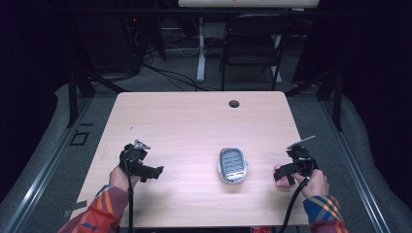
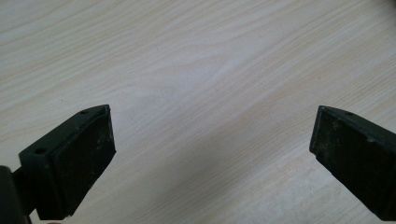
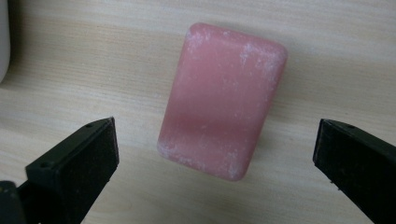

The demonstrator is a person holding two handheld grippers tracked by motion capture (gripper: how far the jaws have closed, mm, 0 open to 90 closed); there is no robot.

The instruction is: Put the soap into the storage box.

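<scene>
My right gripper hovered over a pink bar of soap lying flat on the wooden surface, fingers spread wide and not yet touching it. My left gripper waited open and empty. The grey soap dish sat unfilled between them; nothing had been lifted.

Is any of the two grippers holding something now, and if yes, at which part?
Nothing is held. The right gripper is open above the pink soap bar, its jaws apart from it. The left gripper is open over the bare table.
</scene>
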